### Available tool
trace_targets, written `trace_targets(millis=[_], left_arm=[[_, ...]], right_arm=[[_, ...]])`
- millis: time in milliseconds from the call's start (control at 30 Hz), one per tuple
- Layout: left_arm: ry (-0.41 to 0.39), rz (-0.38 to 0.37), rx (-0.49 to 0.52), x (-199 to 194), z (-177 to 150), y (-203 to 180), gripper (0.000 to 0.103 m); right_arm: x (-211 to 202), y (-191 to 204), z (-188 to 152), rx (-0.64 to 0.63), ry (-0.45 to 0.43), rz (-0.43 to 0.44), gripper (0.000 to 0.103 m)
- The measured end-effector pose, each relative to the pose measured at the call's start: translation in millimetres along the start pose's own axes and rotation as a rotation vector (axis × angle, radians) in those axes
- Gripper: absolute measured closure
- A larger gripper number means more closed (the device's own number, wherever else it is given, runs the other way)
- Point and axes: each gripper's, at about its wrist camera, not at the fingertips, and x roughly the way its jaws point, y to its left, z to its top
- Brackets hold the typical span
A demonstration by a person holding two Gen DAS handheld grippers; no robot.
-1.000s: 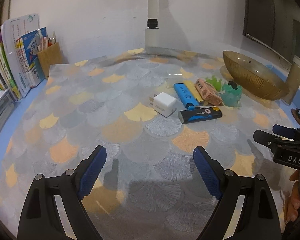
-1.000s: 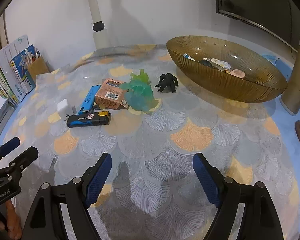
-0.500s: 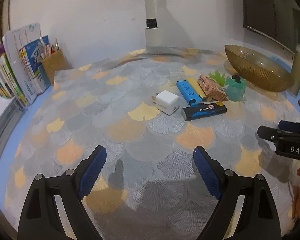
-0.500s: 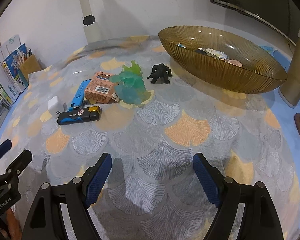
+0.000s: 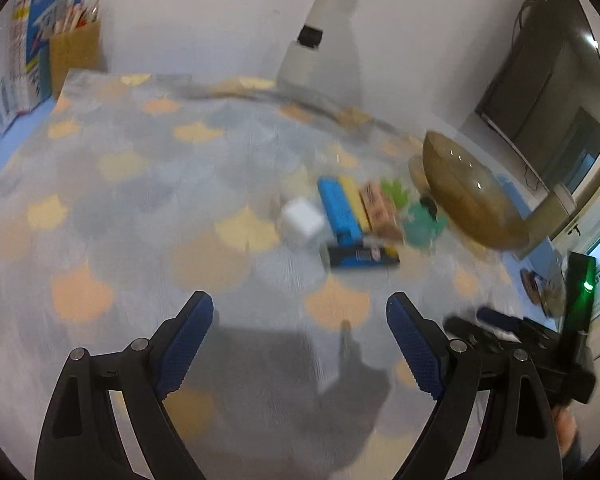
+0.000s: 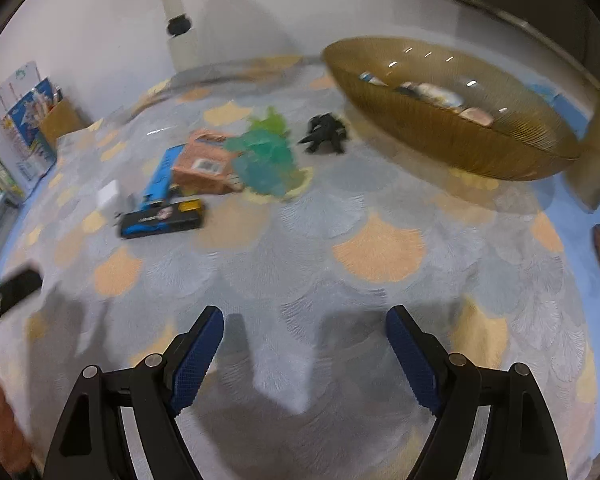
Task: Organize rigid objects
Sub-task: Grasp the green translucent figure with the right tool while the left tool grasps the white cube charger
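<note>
A cluster of small objects lies on the patterned cloth: a white charger cube, a blue case, a black-and-blue bar, an orange carton, a green translucent figure and a black figurine. An amber ribbed bowl stands to their right and holds several items. My left gripper is open over bare cloth, short of the cluster. My right gripper is open too, nothing between its fingers.
Books and a brown pen holder stand at the far left by the wall. A white post rises at the back. A beige cylinder stands right of the bowl; a dark monitor hangs on the wall.
The left wrist view has swung and rolled, so the cluster and bowl sit further right and tilted, now blurred. The right wrist view has shifted slightly. Both grippers keep the same wide opening.
</note>
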Motion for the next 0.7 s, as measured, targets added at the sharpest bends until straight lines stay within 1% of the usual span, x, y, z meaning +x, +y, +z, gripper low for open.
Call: trace_targets(millis=[67, 100, 133, 167, 233, 267, 300, 367, 400, 433, 467, 500, 567, 667, 700], left_arm=[[0.037, 0.034, 0.058, 15.2, 15.4, -9.4, 0.015], [0.067, 0.044, 0.076, 26.4, 20.5, -13.3, 0.016], [0.110, 0.040, 0.082, 40.5, 25.1, -15.7, 0.017], [0.151, 0.024, 0.073, 54.8, 28.9, -16.3, 0.017], [0.186, 0.004, 0.034, 77.9, 35.0, -13.8, 0.018], [0.186, 0.005, 0.023, 83.2, 36.6, -12.7, 0.021], [0.157, 0.014, 0.022, 85.2, 39.6, -13.3, 0.022], [0.145, 0.023, 0.035, 91.1, 45.7, -16.3, 0.023], [0.151, 0.023, 0.040, 94.4, 48.0, -17.3, 0.030], [0.140, 0.046, 0.060, 95.5, 49.3, -20.0, 0.042], [0.135, 0.074, 0.087, 97.0, 49.0, -23.1, 0.052], [0.122, 0.104, 0.117, 97.0, 48.1, -26.3, 0.060], [0.105, 0.086, 0.135, 92.7, 45.6, -25.6, 0.060], [0.062, 0.089, 0.171, 77.1, 39.9, -27.7, 0.060], [0.049, 0.071, 0.174, 68.9, 38.2, -26.4, 0.060]], right_arm=[[-10.1, 3.4, 13.5, -0.002, -0.003, 0.074, 0.021], [-15.8, 6.4, 24.9, -0.012, -0.020, 0.112, 0.021], [-17.5, 8.0, 32.9, -0.016, -0.029, 0.131, 0.021], [-16.2, 8.7, 42.8, -0.016, -0.035, 0.147, 0.021], [-3.8, 6.0, 60.2, -0.003, -0.028, 0.135, 0.021], [6.4, 2.4, 68.1, 0.016, -0.015, 0.137, 0.021], [13.3, 0.3, 72.7, 0.031, -0.008, 0.155, 0.021], [23.9, -1.2, 79.6, 0.051, -0.015, 0.180, 0.021], [29.4, 0.1, 83.1, 0.052, -0.026, 0.174, 0.022], [34.8, 1.8, 86.3, 0.045, -0.032, 0.160, 0.025], [40.0, 4.1, 88.7, 0.032, -0.039, 0.146, 0.043], [45.8, 7.3, 91.1, 0.007, -0.043, 0.128, 0.056], [47.3, 7.8, 90.9, 0.004, -0.066, 0.142, 0.056], [29.1, 2.4, 83.1, 0.025, -0.135, 0.168, 0.056], [21.5, 1.9, 80.4, 0.024, -0.151, 0.175, 0.056]])
